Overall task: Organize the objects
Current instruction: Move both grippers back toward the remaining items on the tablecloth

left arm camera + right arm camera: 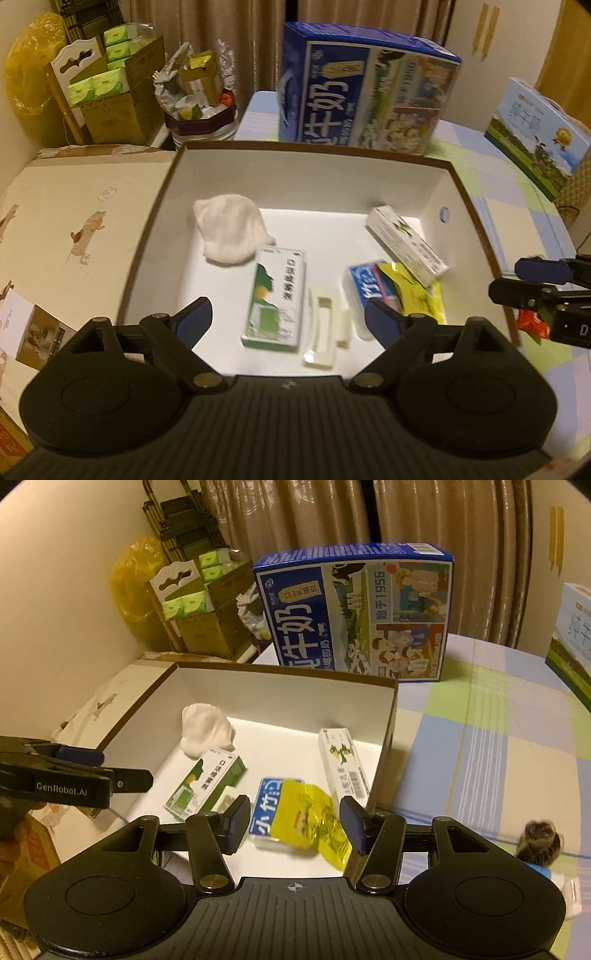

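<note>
A brown-rimmed white box (476,210) (388,716) sits on the table and holds a white cloth (229,229) (207,731), a green and white carton (277,295) (203,779), a white plastic piece (325,332), a blue tissue pack (364,288) (267,808), a yellow packet (417,291) (317,819) and a long white tube box (406,243) (343,764). My left gripper (291,321) is open above the box's near side, holding nothing. My right gripper (293,823) is open over the yellow packet, not touching it. In the left wrist view the right gripper (517,280) shows at the right edge.
A big blue milk carton case (362,92) (354,609) stands behind the box. A second milk case (535,133) (572,638) is at the far right. A small doll with brown hair (539,842) lies on the checked tablecloth (480,738). Cardboard boxes and a full bin (199,107) crowd the left.
</note>
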A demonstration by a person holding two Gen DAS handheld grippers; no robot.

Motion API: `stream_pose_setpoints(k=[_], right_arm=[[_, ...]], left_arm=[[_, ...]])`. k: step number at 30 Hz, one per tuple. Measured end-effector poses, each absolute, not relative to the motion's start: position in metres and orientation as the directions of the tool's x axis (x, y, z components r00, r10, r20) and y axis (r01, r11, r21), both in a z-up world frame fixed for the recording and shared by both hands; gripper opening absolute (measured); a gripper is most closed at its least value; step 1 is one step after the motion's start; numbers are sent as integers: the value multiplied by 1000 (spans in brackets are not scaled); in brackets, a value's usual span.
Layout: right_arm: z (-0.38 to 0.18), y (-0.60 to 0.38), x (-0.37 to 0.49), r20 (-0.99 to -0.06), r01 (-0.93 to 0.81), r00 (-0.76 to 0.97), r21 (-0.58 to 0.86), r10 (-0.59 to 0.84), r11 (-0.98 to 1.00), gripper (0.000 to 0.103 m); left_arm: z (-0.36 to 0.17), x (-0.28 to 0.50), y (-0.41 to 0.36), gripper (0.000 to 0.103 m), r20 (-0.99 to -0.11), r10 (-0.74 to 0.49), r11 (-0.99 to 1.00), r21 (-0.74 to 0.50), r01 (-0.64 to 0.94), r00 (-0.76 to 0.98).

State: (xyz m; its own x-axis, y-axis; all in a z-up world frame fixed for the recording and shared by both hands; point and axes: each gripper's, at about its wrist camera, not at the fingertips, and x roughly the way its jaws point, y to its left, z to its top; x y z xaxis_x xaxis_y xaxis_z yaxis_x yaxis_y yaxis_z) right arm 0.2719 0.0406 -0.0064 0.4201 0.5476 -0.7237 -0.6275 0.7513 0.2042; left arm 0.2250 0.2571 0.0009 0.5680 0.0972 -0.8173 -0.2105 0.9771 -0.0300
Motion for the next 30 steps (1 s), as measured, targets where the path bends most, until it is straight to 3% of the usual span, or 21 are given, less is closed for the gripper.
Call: stream_pose_setpoints(k=[30], right_arm=[[-8,-71,227,-748,-529,400,283,530,800,51]], left_arm=[[-12,189,135,88,-865,14,998,-22,-66,502]])
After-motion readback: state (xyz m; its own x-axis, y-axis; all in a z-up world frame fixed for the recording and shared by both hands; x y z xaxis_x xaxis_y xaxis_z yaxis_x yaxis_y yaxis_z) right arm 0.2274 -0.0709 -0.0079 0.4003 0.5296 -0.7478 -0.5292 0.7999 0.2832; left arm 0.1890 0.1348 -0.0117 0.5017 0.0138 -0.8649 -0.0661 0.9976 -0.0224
